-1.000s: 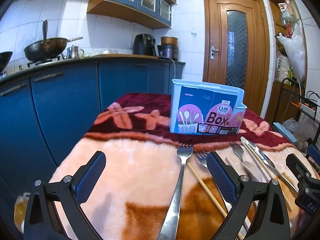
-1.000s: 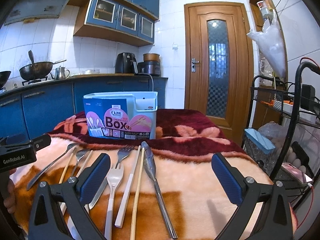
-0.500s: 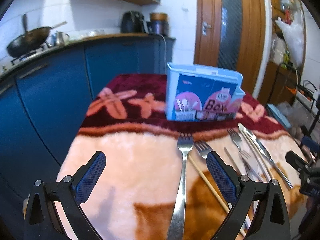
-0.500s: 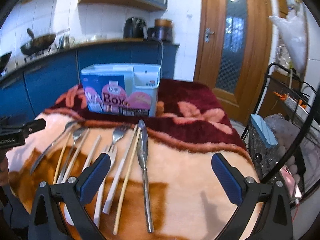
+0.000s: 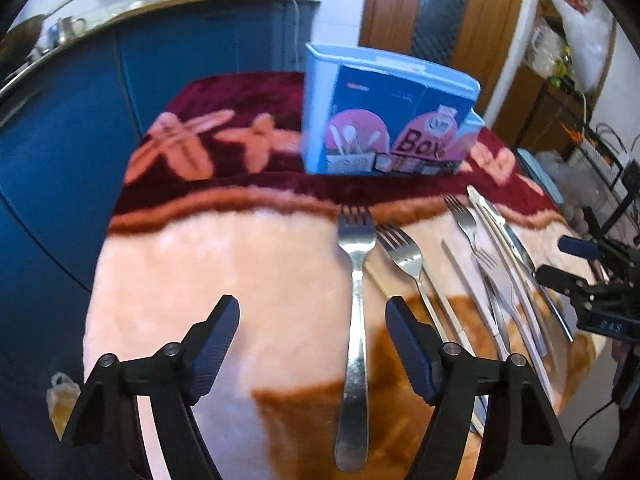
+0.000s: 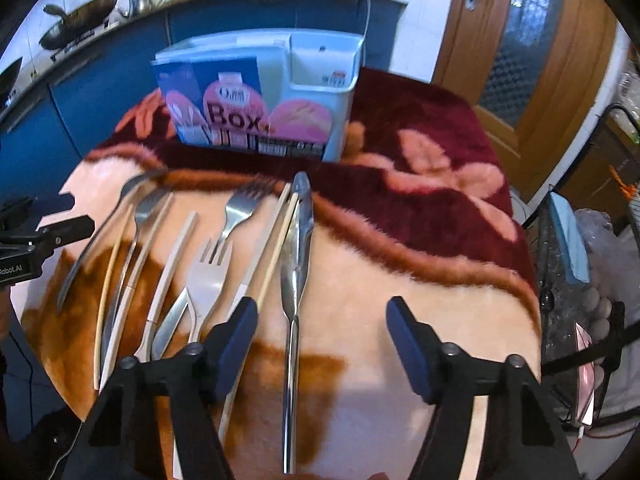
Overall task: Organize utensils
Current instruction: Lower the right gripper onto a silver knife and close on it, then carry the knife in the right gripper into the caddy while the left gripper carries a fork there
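Utensils lie side by side on a plush blanket (image 5: pixel 224 280) that covers the table, near side of a light blue utensil box (image 6: pixel 320 80) that stands upright at the far end.

The left gripper (image 5: pixel 312 344) hangs over the leftmost metal fork (image 5: pixel 354 320); its jaws are closing, with the fork's handle lying below and between them but not yet pinched. The right gripper (image 6: pixel 320 336) hangs over the metal knife (image 6: pixel 296 264) at the right end of the row; its jaws are closing too, the knife's handle between them and untouched.

Both pieces look stiff, smooth and fairly light, and polished steel is probably slippery, so a firm pinch across the narrow handle, about midway along, seems the safest hold. The soft pile should let the pads sink beside the handle.

The fork's long axis runs near to far, tines pointing far toward the box. The knife lies much the same way, blade tip far, handle near. Between them lie another metal fork (image 6: pixel 240 208), a pale plastic fork (image 6: pixel 208 276) and several chopsticks (image 6: pixel 276 240), all roughly parallel.
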Demonstrator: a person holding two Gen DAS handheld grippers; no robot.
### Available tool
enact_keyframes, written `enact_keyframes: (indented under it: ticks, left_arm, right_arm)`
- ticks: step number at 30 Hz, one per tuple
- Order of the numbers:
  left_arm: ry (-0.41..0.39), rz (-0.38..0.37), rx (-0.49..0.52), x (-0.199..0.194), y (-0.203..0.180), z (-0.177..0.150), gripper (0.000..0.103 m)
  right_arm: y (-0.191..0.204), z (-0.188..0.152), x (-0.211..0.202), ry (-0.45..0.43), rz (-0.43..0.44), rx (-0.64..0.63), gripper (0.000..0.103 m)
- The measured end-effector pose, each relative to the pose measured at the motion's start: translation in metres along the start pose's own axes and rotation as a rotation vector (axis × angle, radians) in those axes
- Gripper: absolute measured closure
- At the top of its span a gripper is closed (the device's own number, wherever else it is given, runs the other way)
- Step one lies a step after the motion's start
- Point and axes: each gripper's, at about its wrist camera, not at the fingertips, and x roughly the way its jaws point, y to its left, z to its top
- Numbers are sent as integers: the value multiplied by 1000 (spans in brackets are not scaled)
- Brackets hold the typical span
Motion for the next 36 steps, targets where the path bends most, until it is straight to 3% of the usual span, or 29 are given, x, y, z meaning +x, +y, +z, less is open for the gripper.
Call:
enact_keyframes:
  ticks: [5, 9, 10, 21, 24, 26, 27, 32, 36]
  left_arm:
    - [39, 16, 62, 12, -12, 11, 35]
    - [76, 26, 79, 23, -15, 19, 56]
    - [91, 21, 79, 26, -16, 22, 58]
    - [203, 4, 61, 52, -13, 51, 58]
    - [198, -5, 67, 53, -13, 55, 60]
    - [195, -19, 71, 52, -13, 57, 73]
    - [195, -33, 68, 52, -13, 57, 81]
    - [168, -36, 66, 45, -13, 56, 82]
    - [115, -44, 52, 30, -6, 53, 82]
  right_arm:
    - [-2, 9, 13, 61, 4, -18, 48]
    - [-5, 18, 21, 100, 26, -23, 49]
    - [-6, 20, 22, 108, 34, -24, 49]
    - [-16, 41, 36, 150, 105, -37, 51]
    - [-18, 44, 38, 142, 113, -35, 58]
    - [-20, 46, 38, 130, 100, -27, 77]
    - [-22, 46, 37, 123, 97, -19, 79]
    - [-35, 43, 32, 85, 112, 30, 81]
    - [-41, 39, 11, -14, 147, 71, 81]
